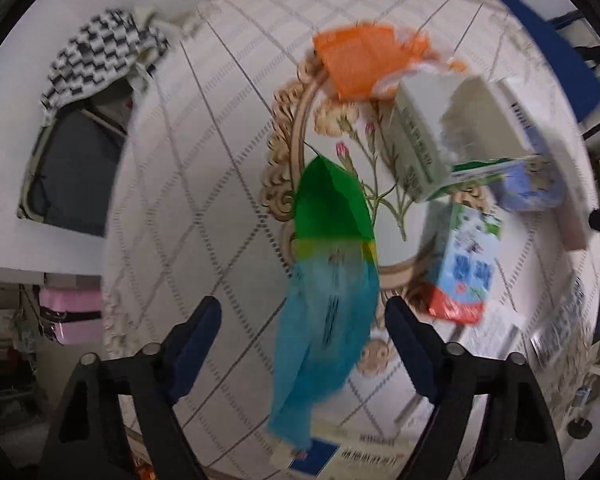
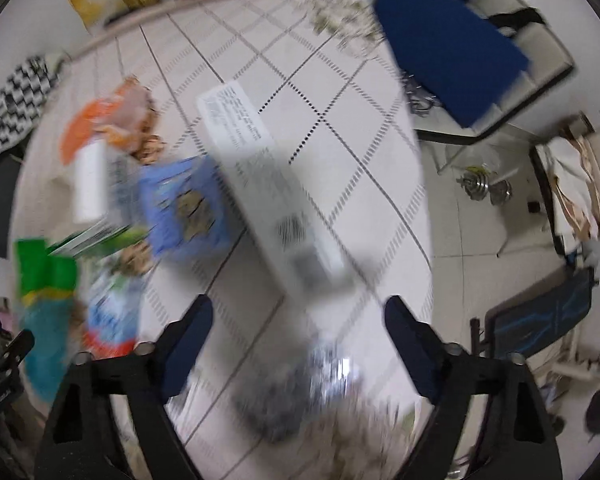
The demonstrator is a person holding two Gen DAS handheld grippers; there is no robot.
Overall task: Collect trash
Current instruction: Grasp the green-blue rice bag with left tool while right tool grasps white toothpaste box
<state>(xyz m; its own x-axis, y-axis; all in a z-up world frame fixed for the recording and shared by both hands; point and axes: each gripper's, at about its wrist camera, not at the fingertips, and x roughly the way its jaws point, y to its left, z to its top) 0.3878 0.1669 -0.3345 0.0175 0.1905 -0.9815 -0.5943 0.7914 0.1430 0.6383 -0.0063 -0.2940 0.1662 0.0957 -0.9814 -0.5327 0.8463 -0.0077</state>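
Trash lies scattered across a round worktop whose cloth is quilted white with dotted diamond stitching and a floral medallion at its middle.

Your left gripper stands wide, its dark blue pads well apart and holding nothing. Between them, running from 6 o'clock up toward the centre of the left wrist view, lies a thin translucent wrapper, leaf-shaped, green at the far end, a yellow band, then crinkled teal near you. At 12 o'clock sits an orange bag, soft and crumpled. At 2 o'clock a white carton leans tilted with its top torn open; just beside it at 3 o'clock is a bluish-purple box, blurred. At 4 o'clock a small drink carton, light blue with a red base, appears to stand upright.

Your right gripper is likewise spread wide and carries nothing. A long white rectangular box, printed with fine text, stretches from the centre of the right wrist view toward 11 o'clock. Near 6 o'clock lies something silvery and crinkled, too blurred to name. A dark blue chair cushion sits at 1 o'clock beyond the worktop's edge.
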